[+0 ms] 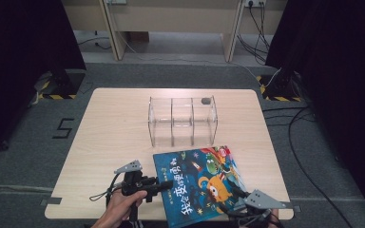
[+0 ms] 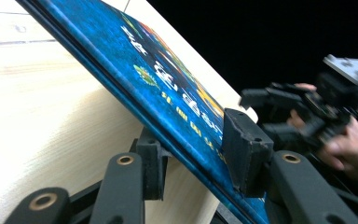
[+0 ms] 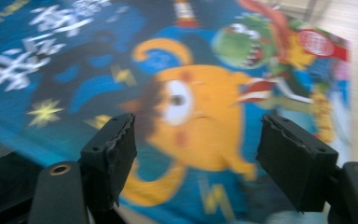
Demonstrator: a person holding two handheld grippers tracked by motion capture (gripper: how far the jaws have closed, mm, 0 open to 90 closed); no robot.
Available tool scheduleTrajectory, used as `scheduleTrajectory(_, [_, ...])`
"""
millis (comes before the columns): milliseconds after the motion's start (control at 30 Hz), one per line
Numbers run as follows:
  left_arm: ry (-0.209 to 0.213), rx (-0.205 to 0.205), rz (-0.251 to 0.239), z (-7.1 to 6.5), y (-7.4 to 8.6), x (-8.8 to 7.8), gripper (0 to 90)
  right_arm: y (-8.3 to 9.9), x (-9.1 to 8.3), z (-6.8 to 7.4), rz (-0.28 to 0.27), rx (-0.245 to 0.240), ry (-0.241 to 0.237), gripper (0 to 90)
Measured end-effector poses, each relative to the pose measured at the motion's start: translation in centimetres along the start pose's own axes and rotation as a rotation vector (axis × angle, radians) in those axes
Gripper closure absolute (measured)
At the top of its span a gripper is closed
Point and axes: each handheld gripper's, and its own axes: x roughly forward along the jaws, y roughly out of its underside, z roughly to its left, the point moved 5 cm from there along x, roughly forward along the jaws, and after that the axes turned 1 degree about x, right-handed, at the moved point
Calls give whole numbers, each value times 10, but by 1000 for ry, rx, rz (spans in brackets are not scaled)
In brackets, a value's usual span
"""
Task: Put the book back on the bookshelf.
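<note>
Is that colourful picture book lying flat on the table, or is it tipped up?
Tipped up. The left gripper is shut on the picture book at its spine edge, and that edge slants clear above the table.

The counter [image 1: 114, 128] is pale wood-grain laminate, smooth and matt. The book [image 1: 199, 183] has a glossy printed cover. The organiser [image 1: 182, 121] near the far edge is clear, shiny plastic. The left gripper [image 2: 193, 156] has matt black plastic jaws with rough, worn rubbery pads [image 2: 242, 149].

Clear three-bay organizer [image 1: 182, 121] on table [image 1: 109, 128]
</note>
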Motion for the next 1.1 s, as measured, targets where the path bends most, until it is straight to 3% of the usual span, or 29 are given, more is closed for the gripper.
scheduleTrajectory(100, [-8, 2, 0, 0, -1, 0, 598, 3, 1, 11, 14, -30, -14, 262])
scheduleTrajectory(133, [-12, 2, 0, 0, -1, 0, 598, 5, 3, 20, 28, -65, -23, 251])
scheduleTrajectory(200, [-11, -2, 0, 0, -2, 1, 598, 5, 3, 23, 11, -79, -24, 250])
scheduleTrajectory(333, [-12, -37, 5, 4, -3, 2, 596, 4, 3, 32, -8, -138, -8, 219])
scheduleTrajectory(433, [-16, -61, 11, 7, -3, 4, 589, 9, 6, 38, 25, -164, -23, 202])
scheduleTrajectory(600, [-24, -64, 9, 3, -4, 4, 579, 8, 12, 46, 35, -263, 41, 189])
scheduleTrajectory(700, [-25, -71, 8, 0, -4, 5, 576, 9, 13, 47, 47, -299, 58, 198])
scheduleTrajectory(933, [-22, -63, 11, -9, -2, 7, 567, 10, 18, 46, 59, -329, 105, 249])
scheduleTrajectory(1100, [-12, -74, 14, -14, 0, 9, 555, 9, 18, 49, 56, -394, 153, 300])
